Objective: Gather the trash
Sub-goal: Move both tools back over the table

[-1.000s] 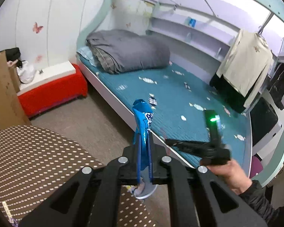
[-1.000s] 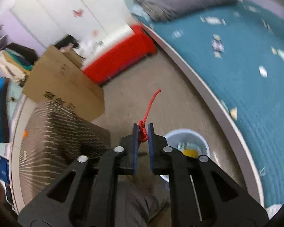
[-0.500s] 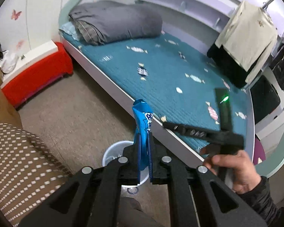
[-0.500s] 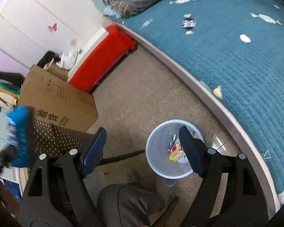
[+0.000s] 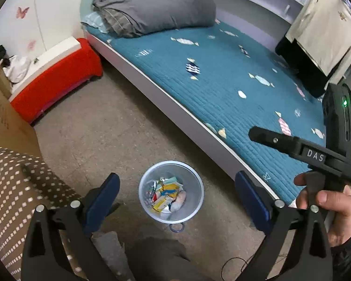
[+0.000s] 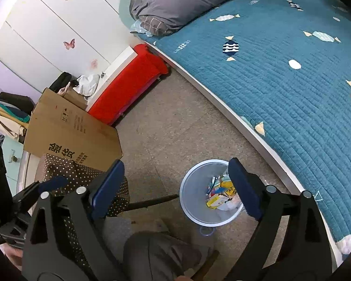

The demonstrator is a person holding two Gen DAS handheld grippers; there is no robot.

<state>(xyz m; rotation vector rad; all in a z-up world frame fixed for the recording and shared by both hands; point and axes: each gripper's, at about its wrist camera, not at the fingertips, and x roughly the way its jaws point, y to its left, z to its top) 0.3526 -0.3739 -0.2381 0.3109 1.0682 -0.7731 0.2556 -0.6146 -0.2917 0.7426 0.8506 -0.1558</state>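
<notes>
Grippers both spread wide, nothing between the pads: left gripper (image 5: 176, 201) hangs directly over the waste bin (image 5: 152, 178); right gripper (image 6: 175, 188) sits beside it, its right finger overlapping the bin rim in view. Person's knee (image 5: 156, 253) fills the near foreground. Bin stands on the bare floor (image 5: 100, 128), holding mixed wrappers (image 5: 165, 195), yellow, white and blue. Dotted cushion (image 5: 9, 182) to the left. Bed (image 5: 222, 75) edge just right of bin. Farther off: cardboard box (image 6: 67, 128), red bench (image 6: 128, 86), grey duvet (image 5: 156, 9).
</notes>
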